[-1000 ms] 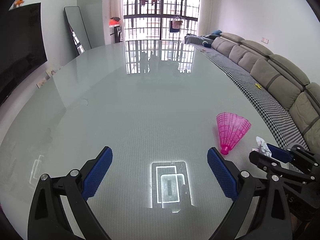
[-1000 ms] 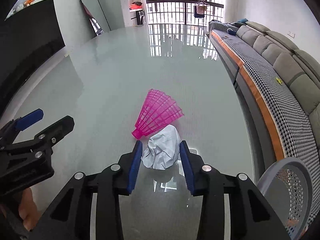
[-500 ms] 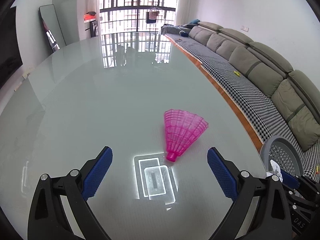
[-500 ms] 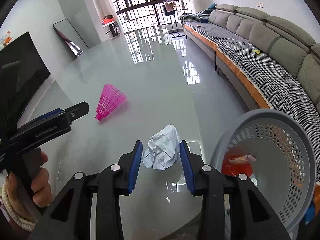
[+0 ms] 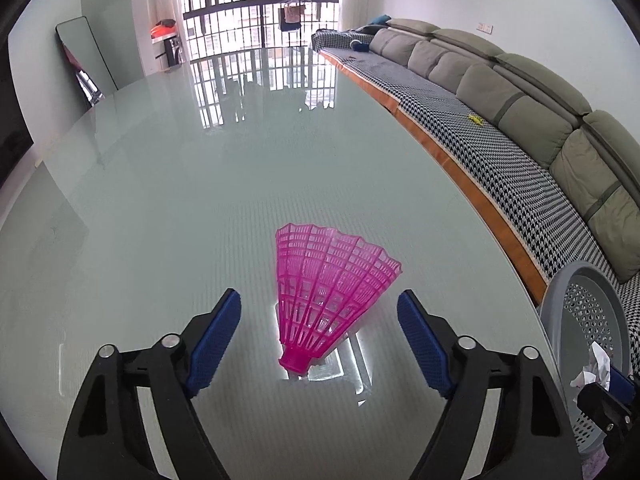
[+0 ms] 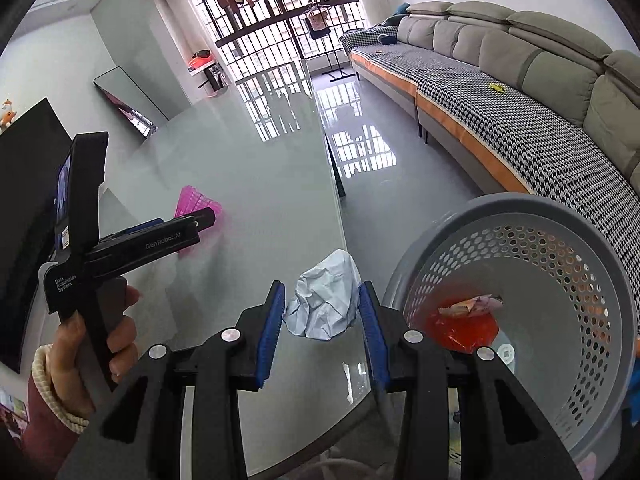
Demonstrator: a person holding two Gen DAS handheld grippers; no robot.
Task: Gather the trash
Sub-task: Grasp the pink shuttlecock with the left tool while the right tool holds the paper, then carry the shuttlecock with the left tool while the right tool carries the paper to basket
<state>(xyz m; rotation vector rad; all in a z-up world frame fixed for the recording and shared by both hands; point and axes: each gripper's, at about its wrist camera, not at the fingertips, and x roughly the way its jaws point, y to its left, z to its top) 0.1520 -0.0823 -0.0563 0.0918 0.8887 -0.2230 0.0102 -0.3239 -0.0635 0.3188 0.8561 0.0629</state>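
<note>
— Where's the trash right now?

— The crumpled pale blue-white paper wad is pinched between the 2 blue pads of the right gripper, held above the near edge of the glossy grey-green glass table, just beside the rim of the round grey perforated plastic basket. Inside that basket lie a red-orange plastic wrapper and a small pinkish scrap on top of it.

— And the left one?

— The left gripper has its jaws spread wide, and the pink plastic shuttlecock lies on the table between them, touching neither pad. Its cap points toward the gripper, its skirt away. From the right wrist view, the shuttlecock sits well left of the basket, partly hidden behind the left gripper's body, which a hand grips.

— Anything else around?

— A long grey cushioned sofa with a houndstooth cover runs beyond the basket, on the far side from the table.
</note>
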